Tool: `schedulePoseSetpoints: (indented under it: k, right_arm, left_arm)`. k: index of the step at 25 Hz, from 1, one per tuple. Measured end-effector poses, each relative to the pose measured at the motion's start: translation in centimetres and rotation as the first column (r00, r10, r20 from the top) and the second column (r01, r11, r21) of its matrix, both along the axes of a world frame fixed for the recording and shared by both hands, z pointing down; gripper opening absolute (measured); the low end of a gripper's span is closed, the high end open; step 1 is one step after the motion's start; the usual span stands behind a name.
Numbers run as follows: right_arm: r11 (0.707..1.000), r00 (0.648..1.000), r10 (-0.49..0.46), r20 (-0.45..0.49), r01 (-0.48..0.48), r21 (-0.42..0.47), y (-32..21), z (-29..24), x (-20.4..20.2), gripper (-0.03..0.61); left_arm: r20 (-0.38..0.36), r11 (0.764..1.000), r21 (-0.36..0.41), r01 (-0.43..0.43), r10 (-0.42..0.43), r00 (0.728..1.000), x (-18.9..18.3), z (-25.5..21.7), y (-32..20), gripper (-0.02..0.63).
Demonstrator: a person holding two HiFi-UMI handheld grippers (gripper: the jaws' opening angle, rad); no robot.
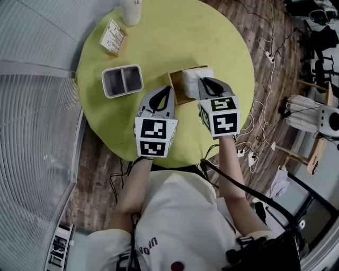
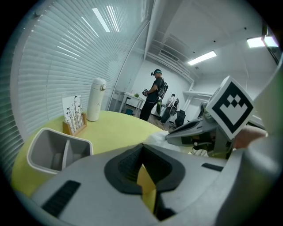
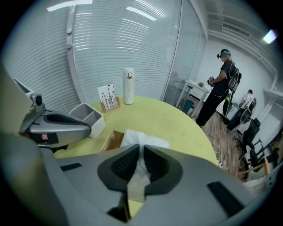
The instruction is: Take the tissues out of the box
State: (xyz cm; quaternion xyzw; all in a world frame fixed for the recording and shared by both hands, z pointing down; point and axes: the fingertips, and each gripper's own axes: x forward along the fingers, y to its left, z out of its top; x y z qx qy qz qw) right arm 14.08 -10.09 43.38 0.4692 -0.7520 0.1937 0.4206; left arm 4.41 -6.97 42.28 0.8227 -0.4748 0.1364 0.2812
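A wooden tissue box (image 1: pixel 177 91) stands near the middle of the round yellow table (image 1: pixel 228 47), with a white tissue (image 1: pixel 195 78) rising out of its top. My right gripper (image 1: pixel 211 83) is over the box, shut on the tissue (image 3: pixel 142 137); a strip of tissue runs back between its pads (image 3: pixel 125 164). My left gripper (image 1: pixel 167 91) is at the box's left edge, jaws shut, with a tan strip that looks like the box's wall pinched between its pads (image 2: pixel 128 165). The box's open side (image 3: pixel 113 140) shows in the right gripper view.
A grey two-compartment tray (image 1: pixel 123 80) sits left of the box. A card holder (image 1: pixel 113 37) and a white flask (image 1: pixel 131 10) stand at the table's far side. Cables and a power strip (image 1: pixel 269 53) lie on the floor to the right. A person (image 3: pixel 221 88) stands far off.
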Motion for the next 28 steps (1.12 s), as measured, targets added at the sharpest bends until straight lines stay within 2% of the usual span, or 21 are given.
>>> schedulePoseSetpoints:
  k: [28]
  right_arm:
    - [0.996,1.000,0.021,0.020,-0.022,0.088,0.5,-2.5,0.9,0.043]
  left_arm:
    - [0.023,1.000,0.026,0.002,-0.003,1.000,0.0,-1.5,0.5,0.009]
